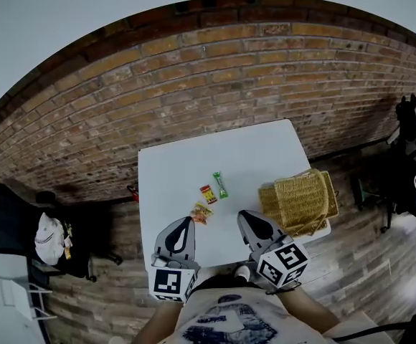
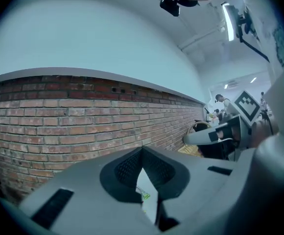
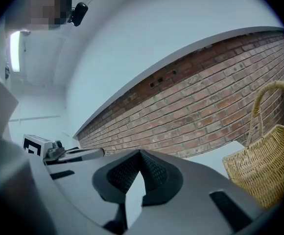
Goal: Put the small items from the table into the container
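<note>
Nearest the head camera is the person's printed shirt (image 1: 226, 322). Just beyond it sit the two marker cubes, the left cube (image 1: 168, 283) and the right cube (image 1: 283, 262), at the near edge of the white table (image 1: 179, 167). Ahead of them the left gripper (image 1: 187, 221) and the right gripper (image 1: 244, 214) reach out over the tabletop side by side, a little apart and roughly level. Each gripper's own view shows its jaws clenched tip to tip with nothing caught between them. Just beside the left gripper's tip, towards the right gripper, lies an orange packet (image 1: 201, 212); whether the tip touches it cannot be told. A red packet (image 1: 208, 193) lies a little farther on, and a green packet (image 1: 221, 185) beyond that, so the three form a loose line running towards the middle of the table. A wicker basket (image 1: 299, 201) stands at the table's right edge, near the right gripper and well apart from the packets, and the right gripper view shows its handle arched upright. Behind the table rises a brick wall (image 1: 237, 77). Off to the left a dark chair (image 1: 11, 224) carries a pale bundle of cloth.
</note>
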Tool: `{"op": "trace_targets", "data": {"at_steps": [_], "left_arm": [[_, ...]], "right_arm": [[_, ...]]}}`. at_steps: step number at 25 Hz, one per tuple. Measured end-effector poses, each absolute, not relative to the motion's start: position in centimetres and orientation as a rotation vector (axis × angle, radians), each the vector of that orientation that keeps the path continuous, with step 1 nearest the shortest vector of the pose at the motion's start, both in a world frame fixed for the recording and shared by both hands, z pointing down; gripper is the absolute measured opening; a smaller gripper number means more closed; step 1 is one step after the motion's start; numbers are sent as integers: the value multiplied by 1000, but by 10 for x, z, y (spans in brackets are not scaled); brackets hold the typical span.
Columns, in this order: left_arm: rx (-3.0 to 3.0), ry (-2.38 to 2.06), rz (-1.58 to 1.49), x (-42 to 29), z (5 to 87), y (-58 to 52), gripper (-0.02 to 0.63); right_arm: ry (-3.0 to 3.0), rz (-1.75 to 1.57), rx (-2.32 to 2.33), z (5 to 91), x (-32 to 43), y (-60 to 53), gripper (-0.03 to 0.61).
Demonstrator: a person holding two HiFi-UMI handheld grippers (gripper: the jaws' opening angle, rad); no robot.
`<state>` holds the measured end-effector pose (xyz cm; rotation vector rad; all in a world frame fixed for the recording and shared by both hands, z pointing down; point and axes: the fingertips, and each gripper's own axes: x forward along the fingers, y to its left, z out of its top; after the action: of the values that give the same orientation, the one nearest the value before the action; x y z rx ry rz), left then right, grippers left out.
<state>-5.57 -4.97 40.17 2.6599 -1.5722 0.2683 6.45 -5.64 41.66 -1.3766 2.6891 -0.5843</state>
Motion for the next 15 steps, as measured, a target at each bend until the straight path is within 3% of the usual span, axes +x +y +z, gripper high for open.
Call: {"op": "trace_targets", "data": {"at_steps": [15], "left_arm": [[2621,-1540,237,-96,429,-115,46]], "right_arm": [[2709,-612,-1456,441,31,-122,20]]}}
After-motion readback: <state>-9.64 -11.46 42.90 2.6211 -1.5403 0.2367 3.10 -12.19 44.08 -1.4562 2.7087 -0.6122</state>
